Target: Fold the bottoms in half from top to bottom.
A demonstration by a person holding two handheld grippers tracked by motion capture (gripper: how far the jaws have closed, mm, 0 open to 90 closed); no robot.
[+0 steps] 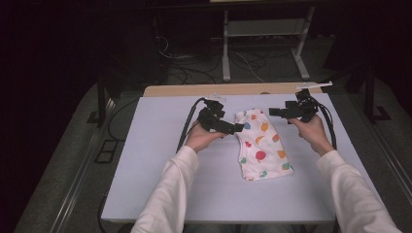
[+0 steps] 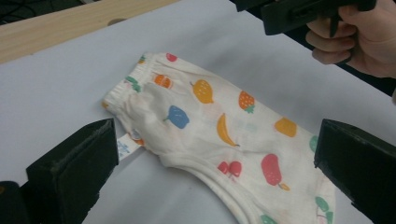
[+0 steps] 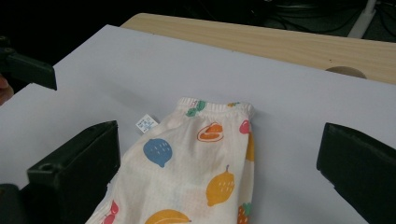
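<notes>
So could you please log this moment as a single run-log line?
left tool: open, at shorts' edge | right tool: open, above waistband end | fruit-print shorts: folded flat on white table, ungripped

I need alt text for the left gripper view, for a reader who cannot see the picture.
White folded shorts printed with coloured fruit lie flat on a pale table, seen between the wide-open black jaws of the left tongs. A small label sticks out beside the elastic waistband. At the top right, a hand holds the right tongs above the table.
</notes>
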